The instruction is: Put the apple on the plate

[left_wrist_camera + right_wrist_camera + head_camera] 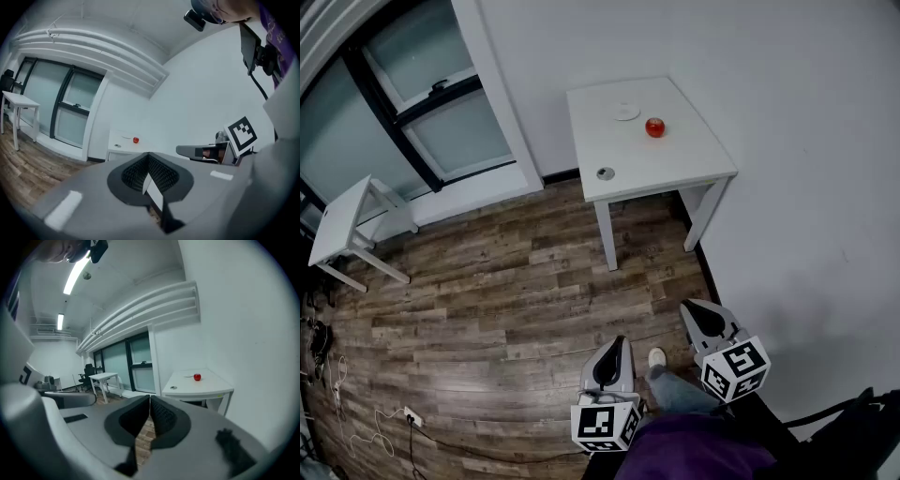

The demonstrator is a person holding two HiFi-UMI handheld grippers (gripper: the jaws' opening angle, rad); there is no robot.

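A red apple (654, 127) sits on the white table (675, 164) far ahead, just right of a small white plate (624, 111). It shows small in the left gripper view as the apple (135, 139) and in the right gripper view as the apple (197, 377). My left gripper (615, 343) and right gripper (694, 307) hang low over the wooden floor, well short of the table. Both point toward it. The left gripper (148, 154) has its jaws together with nothing held. The right gripper (150, 398) is shut and empty too.
A small round disc (606, 173) lies near the table's front left corner. A second white table (342, 220) stands at the left by the glass doors. A wall runs along the right. Cables and a power strip (411, 415) lie on the floor at lower left.
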